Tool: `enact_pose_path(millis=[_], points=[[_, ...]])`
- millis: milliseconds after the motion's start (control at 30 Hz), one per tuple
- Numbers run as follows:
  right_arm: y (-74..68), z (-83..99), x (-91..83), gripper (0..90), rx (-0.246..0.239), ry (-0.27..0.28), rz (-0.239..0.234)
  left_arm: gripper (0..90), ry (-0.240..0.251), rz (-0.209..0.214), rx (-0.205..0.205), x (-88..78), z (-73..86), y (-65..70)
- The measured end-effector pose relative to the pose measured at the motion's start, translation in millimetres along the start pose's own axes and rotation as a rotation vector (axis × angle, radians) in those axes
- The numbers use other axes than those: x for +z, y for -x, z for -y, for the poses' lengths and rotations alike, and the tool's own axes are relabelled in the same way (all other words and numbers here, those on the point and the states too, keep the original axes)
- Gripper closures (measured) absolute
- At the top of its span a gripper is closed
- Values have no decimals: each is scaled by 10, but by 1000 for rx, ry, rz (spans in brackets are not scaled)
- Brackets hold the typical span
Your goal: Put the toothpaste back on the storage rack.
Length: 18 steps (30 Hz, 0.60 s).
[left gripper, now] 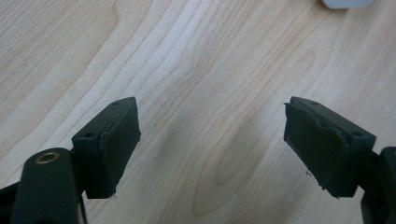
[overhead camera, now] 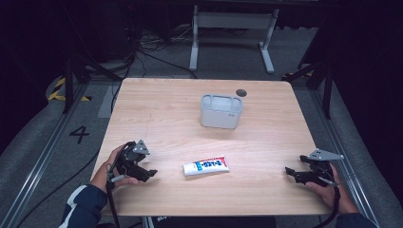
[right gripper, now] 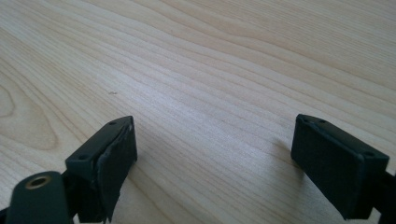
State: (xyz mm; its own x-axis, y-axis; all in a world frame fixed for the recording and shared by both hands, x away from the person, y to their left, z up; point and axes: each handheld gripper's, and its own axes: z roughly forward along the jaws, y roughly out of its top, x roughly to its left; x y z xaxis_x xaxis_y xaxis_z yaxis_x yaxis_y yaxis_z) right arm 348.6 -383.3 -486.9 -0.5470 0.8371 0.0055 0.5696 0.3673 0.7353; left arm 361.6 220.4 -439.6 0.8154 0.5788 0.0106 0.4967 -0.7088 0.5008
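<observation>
A white toothpaste tube [overhead camera: 206, 166] with blue and red print lies flat near the worktop's [overhead camera: 157, 114] near edge, between the 2 claws. Left claw [overhead camera: 151, 174] and right claw [overhead camera: 288, 172] rest spread wide, empty. A white bin [overhead camera: 221, 112] stands farther back.

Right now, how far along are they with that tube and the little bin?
Nothing looks done yet. The toothpaste tube lies flat on the table, apart from the white bin, which looks empty. The left gripper sits nearest the tube, jaws open, touching nothing; the right gripper rests open near the table's right edge. Picking the tube up and, probably, dropping it in the bin all remain.
</observation>
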Motion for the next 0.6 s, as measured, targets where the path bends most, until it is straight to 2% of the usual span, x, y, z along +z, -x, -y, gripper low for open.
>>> enact_pose_path(millis=[133,167,267,367,400,500,600], points=[[0,0,0,143,0,0,0,191,-3,7,23,-24,-63,46],[-1,0,0,143,1,0,0,191,3,5,41,-30,-104,76],[0,0,0,143,0,0,0,191,-3,19,62,-40,-170,121],[0,0,0,143,0,0,0,191,3,19,76,-37,-209,150],[0,0,0,143,0,0,0,191,-9,22,85,-48,-231,161],[-1,0,0,143,1,0,1,192,-18,4,102,-73,-301,204],[-1,0,0,143,1,0,1,193,-15,14,112,-91,-356,236]])
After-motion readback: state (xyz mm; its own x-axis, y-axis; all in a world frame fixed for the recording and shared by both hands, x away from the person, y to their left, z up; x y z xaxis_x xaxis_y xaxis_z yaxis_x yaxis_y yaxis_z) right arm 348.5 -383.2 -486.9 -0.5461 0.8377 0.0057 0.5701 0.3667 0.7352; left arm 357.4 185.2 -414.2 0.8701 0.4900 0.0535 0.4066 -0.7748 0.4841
